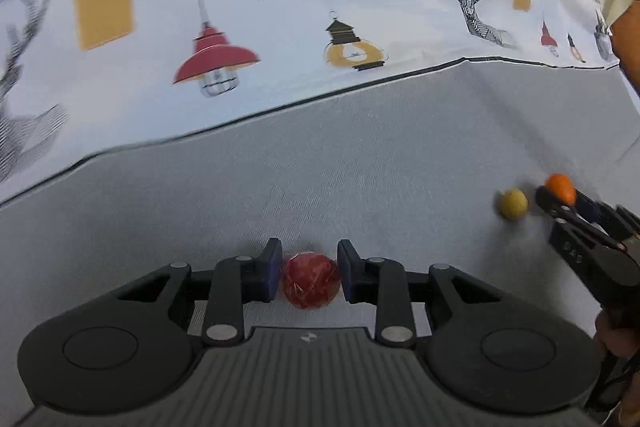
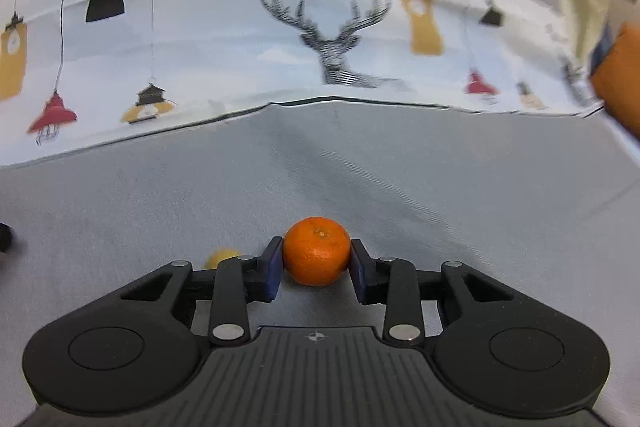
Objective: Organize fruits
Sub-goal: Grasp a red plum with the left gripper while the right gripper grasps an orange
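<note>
Already both are clenched: left gripper [image 1: 308, 277] grasping the red fruit [image 1: 311, 281], right gripper [image 2: 316, 263] the orange [image 2: 317, 251]; round skins may slip when lifted off the counter [image 2: 360, 179].

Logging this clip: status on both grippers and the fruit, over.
Left gripper shut on red fruit. Right gripper shut on orange. Both fruits on grey cloth. Yellow fruit loose beside orange, nothing blocking.

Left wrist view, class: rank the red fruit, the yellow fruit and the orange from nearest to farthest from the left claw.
1. Red fruit: between the left claw's fingers, at the centre.
2. Yellow fruit: lying free on the grey cloth, off to the right.
3. Orange: just beyond the yellow fruit, far right, in the right claw.
</note>
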